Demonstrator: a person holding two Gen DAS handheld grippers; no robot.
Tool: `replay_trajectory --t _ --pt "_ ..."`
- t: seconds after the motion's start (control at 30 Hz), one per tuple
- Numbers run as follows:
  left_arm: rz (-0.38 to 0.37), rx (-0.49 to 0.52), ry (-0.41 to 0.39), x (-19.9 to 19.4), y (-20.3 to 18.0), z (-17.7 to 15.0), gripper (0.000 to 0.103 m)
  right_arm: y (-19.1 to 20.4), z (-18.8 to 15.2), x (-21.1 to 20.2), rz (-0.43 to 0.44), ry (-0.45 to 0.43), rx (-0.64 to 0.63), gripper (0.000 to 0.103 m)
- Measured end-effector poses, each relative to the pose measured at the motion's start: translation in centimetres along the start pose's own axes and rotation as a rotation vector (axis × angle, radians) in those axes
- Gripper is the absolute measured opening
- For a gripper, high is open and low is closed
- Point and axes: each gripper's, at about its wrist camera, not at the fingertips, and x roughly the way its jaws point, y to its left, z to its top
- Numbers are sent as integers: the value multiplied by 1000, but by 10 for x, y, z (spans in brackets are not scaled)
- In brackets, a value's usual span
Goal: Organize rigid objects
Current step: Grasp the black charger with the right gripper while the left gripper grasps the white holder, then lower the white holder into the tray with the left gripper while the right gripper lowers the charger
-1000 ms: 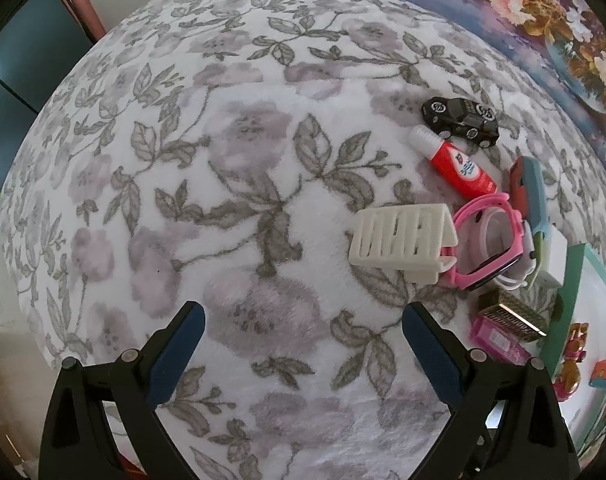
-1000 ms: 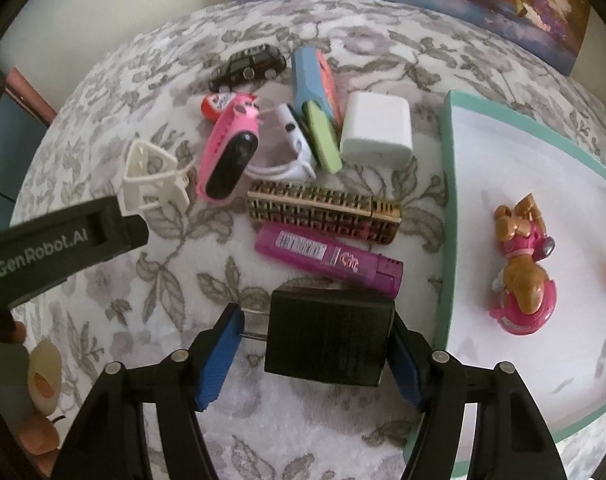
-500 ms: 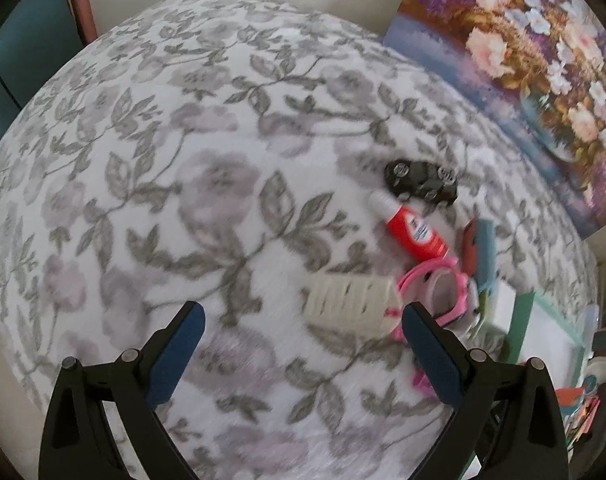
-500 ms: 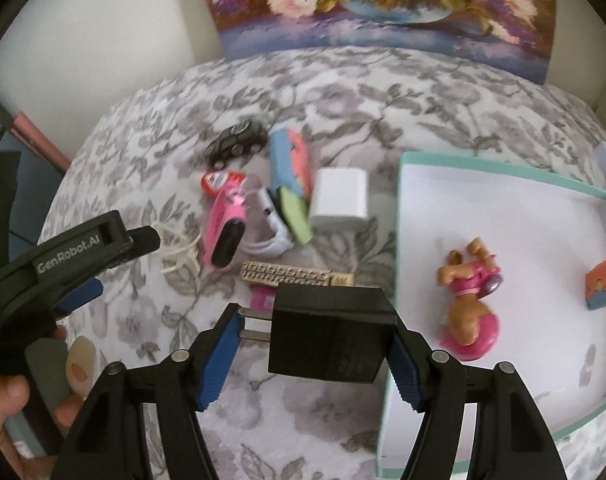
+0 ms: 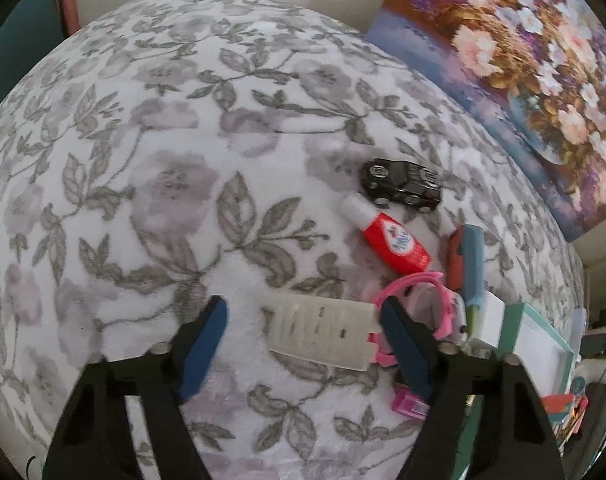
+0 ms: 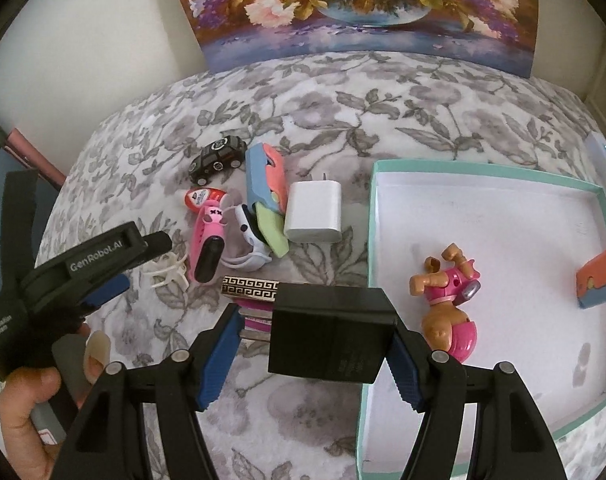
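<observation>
My right gripper [image 6: 315,348] is shut on a black power adapter [image 6: 331,334], held above the cloth just left of the teal-rimmed white tray [image 6: 373,216]. The tray holds a brown-and-pink toy dog [image 6: 447,312] and an orange-blue piece [image 6: 601,276]. My left gripper [image 5: 303,332] is open, its fingers either side of a white plastic clip [image 5: 321,338], low over it. It also shows in the right wrist view [image 6: 107,276], with the clip [image 6: 169,272] under it.
Loose items lie on the floral cloth: black toy car [image 5: 401,186], red tube [image 5: 391,240], pink watch [image 6: 207,248], white charger [image 6: 315,212], blue-orange case [image 6: 265,178], gold-patterned bar [image 6: 249,290], magenta lighter [image 5: 411,404]. A flower painting [image 6: 363,8] leans at the back.
My left gripper has dropped closer to the white clip, which now lies between its fingers. My right gripper has lifted with the adapter and drawn back, toward the tray.
</observation>
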Motion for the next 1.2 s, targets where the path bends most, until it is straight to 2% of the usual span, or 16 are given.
replay_trajectory --t 0.07,0.17,0.33,0.67,0.87,1.0,1.2 --pt "-27 15 -2 -2 -5 -1 56 -2 0 -2 0 -4 7 71" --pt "-2 52 -5 -2 -12 -3 56 -5 1 -4 1 -10 14 71" --pt "-2 36 -19 -13 -9 -2 56 -10 2 -11 8 -24 35 71" --pt "-19 80 -156 -74 -29 2 56 -40 8 -34 -4 -67 108 71" --pt "-50 178 -147 -86 -68 -17 56 -74 5 -38 -42 -54 173 71" --pt "-52 278 -123 -87 -104 -38 56 -100 0 -38 -77 -32 221 71" --pt "-52 446 -95 -84 -158 -75 56 -142 -9 -40 -80 -10 326 71"
